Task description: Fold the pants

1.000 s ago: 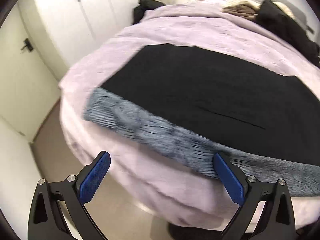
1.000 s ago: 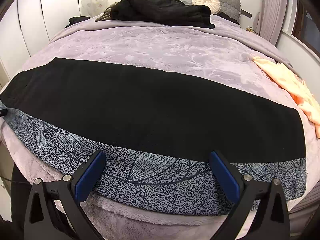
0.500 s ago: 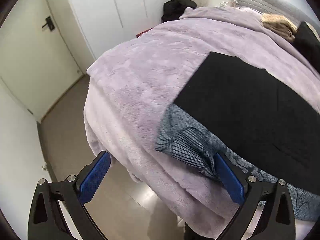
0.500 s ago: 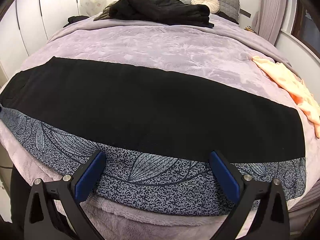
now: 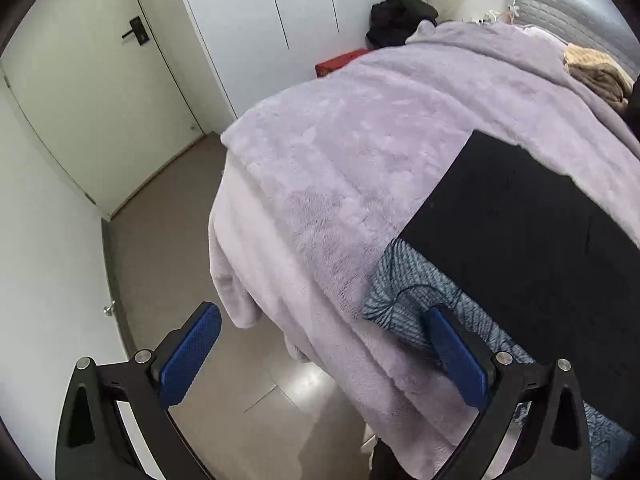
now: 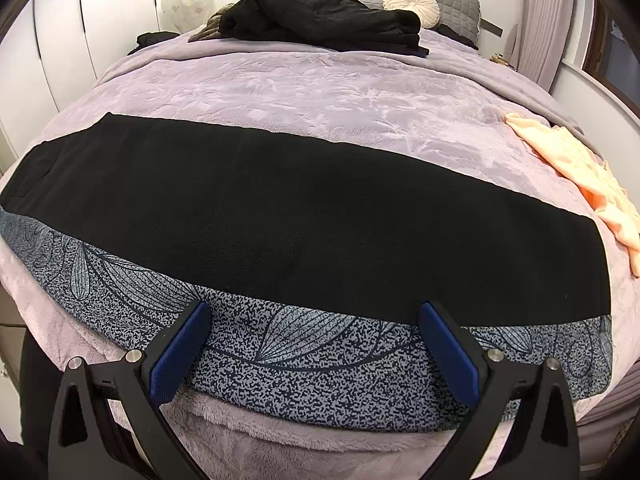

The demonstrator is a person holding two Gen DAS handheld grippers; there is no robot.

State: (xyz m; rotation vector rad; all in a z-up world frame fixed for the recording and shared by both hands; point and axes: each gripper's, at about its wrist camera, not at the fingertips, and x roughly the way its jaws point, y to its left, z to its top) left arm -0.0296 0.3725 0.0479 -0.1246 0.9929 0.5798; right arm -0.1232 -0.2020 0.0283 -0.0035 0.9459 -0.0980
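Black pants (image 6: 280, 208) with leaf-print lining lie flat across lilac blanket (image 6: 320, 92) on bed, both grippers, left (image 5: 324, 344) and right (image 6: 314, 340), at near edge, fingers apart, empty.

Left gripper (image 5: 325, 354): black angular frame, two fingers faced with textured blue pads (image 5: 190, 354), silver round screws at each finger base. Right gripper (image 6: 314, 350): identical black frame, blue pads (image 6: 449, 354), silver screws.

pants (image 6: 280, 216) across blanket's (image 6: 320, 96) near edge | clothes pile (image 6: 320, 20) behind — towel (image 6: 580, 168) right
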